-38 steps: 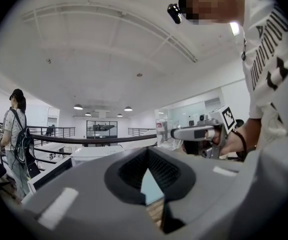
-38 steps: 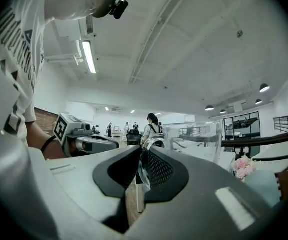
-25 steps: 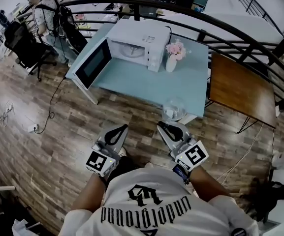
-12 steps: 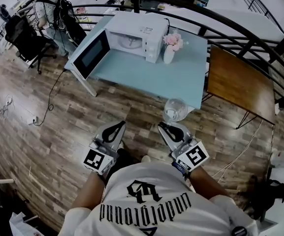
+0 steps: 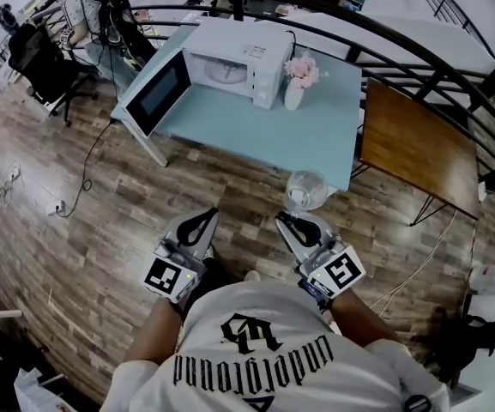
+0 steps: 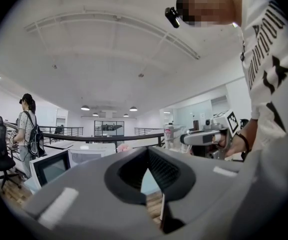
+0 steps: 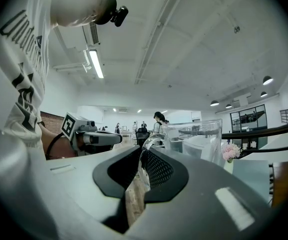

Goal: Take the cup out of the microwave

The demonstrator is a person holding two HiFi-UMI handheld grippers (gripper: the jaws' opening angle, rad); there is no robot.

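A ceiling strip light (image 7: pixel 96 63) is flooding the room evenly; reflections are glinting on the cup (image 7: pixel 196 141); fisheye lenses are bending edges, corners are going black.

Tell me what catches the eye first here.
A clear glass cup hangs in front of the person, gripped by its handle in the right claw. Beyond it, a white microwave stands on a pale blue table, door wide open, pink flowers beside it.
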